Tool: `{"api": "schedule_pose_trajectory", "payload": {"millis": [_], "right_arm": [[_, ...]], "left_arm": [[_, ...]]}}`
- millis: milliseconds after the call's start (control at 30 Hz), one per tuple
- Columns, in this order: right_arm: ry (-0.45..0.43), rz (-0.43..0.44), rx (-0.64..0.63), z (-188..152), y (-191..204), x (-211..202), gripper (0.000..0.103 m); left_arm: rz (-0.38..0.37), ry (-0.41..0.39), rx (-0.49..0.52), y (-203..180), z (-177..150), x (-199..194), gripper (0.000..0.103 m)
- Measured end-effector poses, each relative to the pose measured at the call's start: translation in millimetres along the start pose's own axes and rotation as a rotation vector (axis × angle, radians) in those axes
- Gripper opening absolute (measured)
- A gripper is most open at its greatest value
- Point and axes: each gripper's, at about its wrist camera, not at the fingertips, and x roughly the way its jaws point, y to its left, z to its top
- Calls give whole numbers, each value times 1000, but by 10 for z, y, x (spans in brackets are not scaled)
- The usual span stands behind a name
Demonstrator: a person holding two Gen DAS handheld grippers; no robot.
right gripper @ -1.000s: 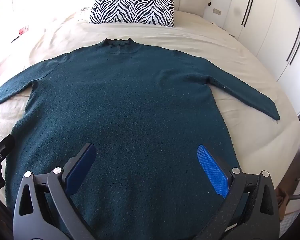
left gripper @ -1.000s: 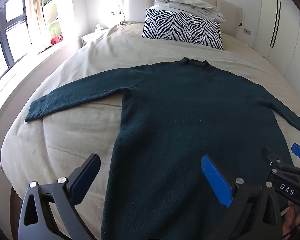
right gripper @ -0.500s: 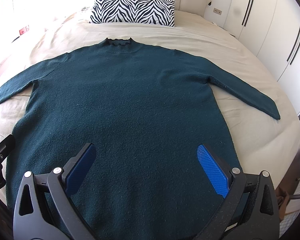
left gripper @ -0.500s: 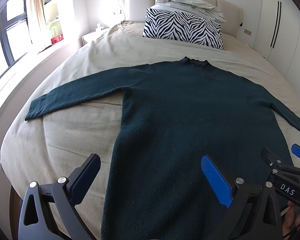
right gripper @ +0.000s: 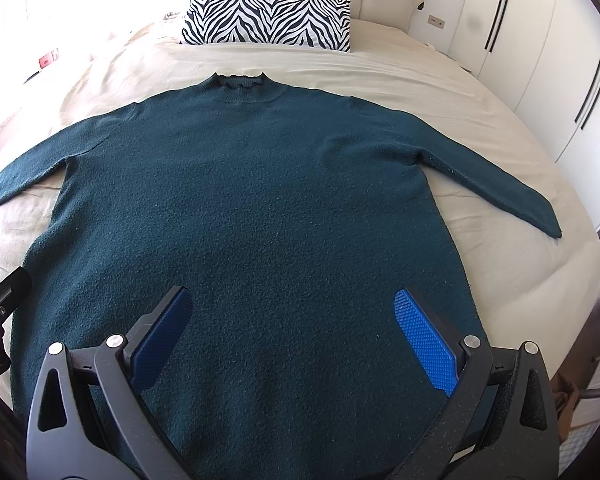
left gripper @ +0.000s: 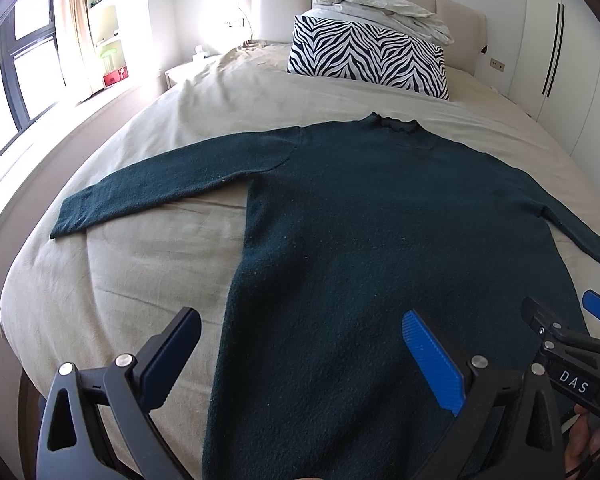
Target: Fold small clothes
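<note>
A dark teal long-sleeved sweater [left gripper: 380, 232] lies flat on the beige bed, neck toward the headboard, both sleeves spread out; it also shows in the right wrist view [right gripper: 252, 208]. My left gripper [left gripper: 300, 356] is open and empty above the sweater's lower left part. My right gripper [right gripper: 292, 328] is open and empty above the lower middle of the sweater; it shows at the right edge of the left wrist view [left gripper: 560, 332]. The hem is hidden behind the grippers.
A zebra-print pillow [left gripper: 364, 56] with a folded pale duvet [left gripper: 380, 4] on it stands against the headboard. White wardrobes [right gripper: 540, 40] line the right side. A window [left gripper: 24, 60] and a nightstand are on the left. The bed edge [left gripper: 20, 292] curves near left.
Both grippers have barely moved; the right wrist view has shifted very slightly nearer the sweater. Sweater unchanged.
</note>
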Motion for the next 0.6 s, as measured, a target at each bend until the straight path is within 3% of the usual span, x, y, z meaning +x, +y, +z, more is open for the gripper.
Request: {"api": "schedule_pose_trajectory", "payload": {"millis": [600], "right_arm": [[3, 1, 0, -10, 9, 13, 103]], "left_arm": [[2, -3, -4, 14, -10, 2, 103]]}}
